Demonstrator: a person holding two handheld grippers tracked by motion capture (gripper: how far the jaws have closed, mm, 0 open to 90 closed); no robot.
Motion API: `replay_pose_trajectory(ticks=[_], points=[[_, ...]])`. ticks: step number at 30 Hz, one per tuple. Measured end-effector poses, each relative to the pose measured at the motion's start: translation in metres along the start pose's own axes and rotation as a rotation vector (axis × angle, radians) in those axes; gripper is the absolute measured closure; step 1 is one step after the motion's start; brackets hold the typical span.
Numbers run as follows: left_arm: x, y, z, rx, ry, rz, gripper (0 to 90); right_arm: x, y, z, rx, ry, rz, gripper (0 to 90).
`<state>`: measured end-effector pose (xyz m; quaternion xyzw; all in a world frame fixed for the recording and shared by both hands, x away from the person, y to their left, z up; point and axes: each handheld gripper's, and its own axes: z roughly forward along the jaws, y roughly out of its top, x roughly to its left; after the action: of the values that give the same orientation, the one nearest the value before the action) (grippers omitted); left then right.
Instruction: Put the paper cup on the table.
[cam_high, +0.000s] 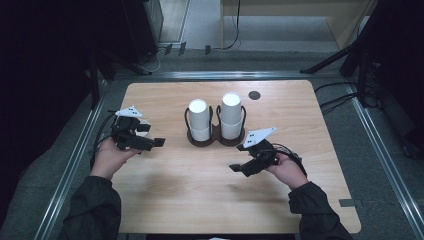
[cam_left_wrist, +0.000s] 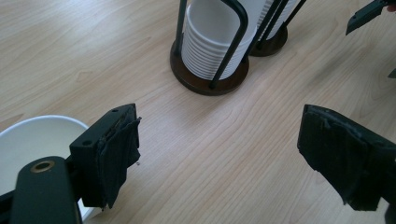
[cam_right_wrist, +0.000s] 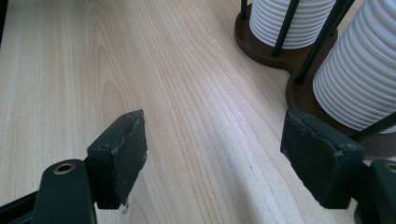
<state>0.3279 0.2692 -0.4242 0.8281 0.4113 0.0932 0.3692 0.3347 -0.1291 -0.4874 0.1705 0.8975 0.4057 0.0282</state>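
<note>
Standing at the person's side of the table (cam_high: 165, 200), I am seeing both tools hovering released above bare wood, nothing between the jaws of either. The left gripper (cam_high: 150, 143) is holding its jaws spread wide; just behind its left-hand jaw, close against the tool body in the left gripper view, a single white cup (cam_left_wrist: 32, 144) is standing mouth-up on the table, touching neither pad as far as the view shows. The right gripper (cam_high: 239, 169) is likewise holding its jaws well apart, and bare tabletop is lying between its pads (cam_right_wrist: 126, 154). Ahead of both tools, the twin-well cup holder (cam_high: 216, 138) is standing with two stacks of white cups, one stack (cam_high: 199, 119) nearer the left tool and a taller stack (cam_high: 231, 115) nearer the right tool; in the right gripper view that holder's base (cam_right_wrist: 299, 56) is sitting just forward of the right-hand jaw. Judging from this layout, the work appears to be the handling of cups between the holder and the table: one cup is already standing free beside the left tool, while both stacks are remaining in the rack. Neither tool is engaging a stack yet, so most of the job seems to be still ahead. Beyond the holder, a small dark disc (cam_high: 254, 95) is lying near the far edge.
</note>
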Motion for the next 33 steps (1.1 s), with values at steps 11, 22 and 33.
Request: replay_pose_trajectory(ticks=[11,22,33], points=[[-0.013,-0.001,0.019,0.014,-0.063,0.034,13.4,-0.001,-0.001,-0.003,-0.007,-0.006,0.001,23.1],[-0.025,0.000,0.035,0.024,-0.074,0.062,13.5,0.000,-0.002,-0.002,-0.003,-0.008,0.002,23.1],[-0.039,0.001,0.049,0.015,-0.115,0.070,13.5,0.000,-0.002,-0.003,-0.004,-0.009,0.003,23.0]])
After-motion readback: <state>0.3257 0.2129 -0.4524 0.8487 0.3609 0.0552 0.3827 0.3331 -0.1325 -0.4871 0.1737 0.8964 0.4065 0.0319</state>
